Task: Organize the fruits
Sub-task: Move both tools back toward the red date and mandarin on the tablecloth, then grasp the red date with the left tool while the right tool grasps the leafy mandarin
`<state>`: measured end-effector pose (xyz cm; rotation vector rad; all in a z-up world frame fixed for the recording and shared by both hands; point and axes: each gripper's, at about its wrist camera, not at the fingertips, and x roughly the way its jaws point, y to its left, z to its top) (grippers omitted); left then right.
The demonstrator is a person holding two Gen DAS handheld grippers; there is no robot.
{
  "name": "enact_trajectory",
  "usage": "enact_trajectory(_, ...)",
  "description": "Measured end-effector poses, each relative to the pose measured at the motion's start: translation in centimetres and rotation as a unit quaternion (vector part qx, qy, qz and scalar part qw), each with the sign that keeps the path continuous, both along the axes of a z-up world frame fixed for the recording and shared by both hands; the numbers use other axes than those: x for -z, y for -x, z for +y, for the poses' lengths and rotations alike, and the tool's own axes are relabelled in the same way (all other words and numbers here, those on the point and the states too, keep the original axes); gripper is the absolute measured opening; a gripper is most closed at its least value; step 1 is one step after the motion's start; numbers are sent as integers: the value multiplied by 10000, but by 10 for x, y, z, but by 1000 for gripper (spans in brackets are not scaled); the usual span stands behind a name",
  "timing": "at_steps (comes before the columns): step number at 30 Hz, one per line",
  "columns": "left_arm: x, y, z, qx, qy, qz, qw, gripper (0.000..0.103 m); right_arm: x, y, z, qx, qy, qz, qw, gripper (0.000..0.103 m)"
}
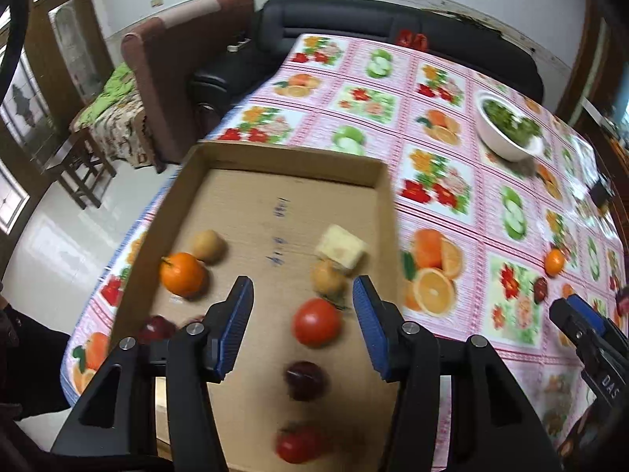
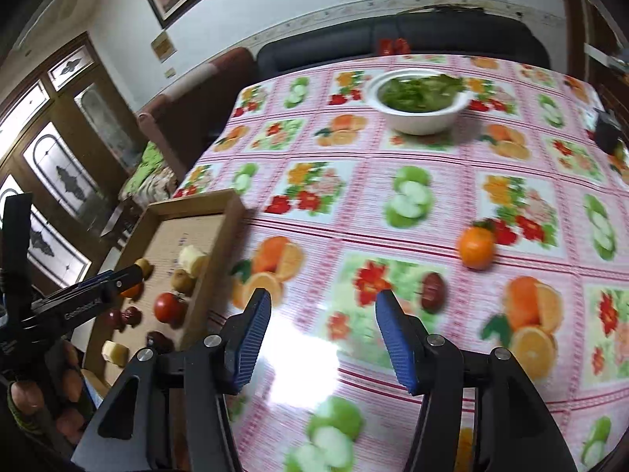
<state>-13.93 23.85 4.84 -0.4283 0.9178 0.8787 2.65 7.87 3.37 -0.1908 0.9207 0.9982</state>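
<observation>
A cardboard tray (image 1: 291,161) lies at the table's left edge; it also shows in the right wrist view (image 2: 232,212). In it lie an orange (image 1: 181,274), a tomato (image 1: 316,321), two brownish fruits (image 1: 207,244), a pale yellow chunk (image 1: 341,244) and dark red fruits (image 1: 306,379). My left gripper (image 1: 302,295) is open and empty above the tray. My right gripper (image 2: 323,306) is open and empty over the tablecloth. Beyond it lie a loose orange (image 2: 476,247) and a dark red fruit (image 2: 433,292), also in the left wrist view (image 1: 554,261).
A white bowl of greens (image 2: 418,98) stands at the back of the table (image 2: 354,212), which has a fruit-print cloth. A black sofa (image 1: 354,15) and a brown armchair (image 1: 173,63) stand behind. A small dark object (image 2: 607,129) sits at the far right edge.
</observation>
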Motion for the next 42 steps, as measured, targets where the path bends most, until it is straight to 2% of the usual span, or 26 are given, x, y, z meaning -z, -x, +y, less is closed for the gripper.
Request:
enact_trajectory(10,2,-35,-45,613,163,-6,9980,52,12,-34,-61,549,137,30,9984,58)
enact_trajectory(15,7,-51,-63,867,329,-36,9957,52,17,-44,-75,686,152,56,9975,58)
enact_trajectory(23,18,-77,-90,1293,491,78,9904,52,25,-63,-64,745,182,86,9970,58)
enact_trajectory(38,41,-124,-103,1722,1024,30,9797,51,44,-105,-17,692,366,42,9969,58)
enact_trajectory(39,41,-129,-105,1778,1053,-2,9784,51,47,-108,-14,686,383,60,9969,57)
enact_trajectory(40,41,-133,-106,1810,1059,-10,9778,51,50,-111,-10,646,411,88,9970,48)
enact_trajectory(41,41,-138,-109,1848,1059,-25,9771,51,51,-112,-10,644,433,53,9970,35)
enact_trajectory(42,41,-143,-111,1898,1064,-52,9760,51,50,-113,-12,657,419,59,9969,34)
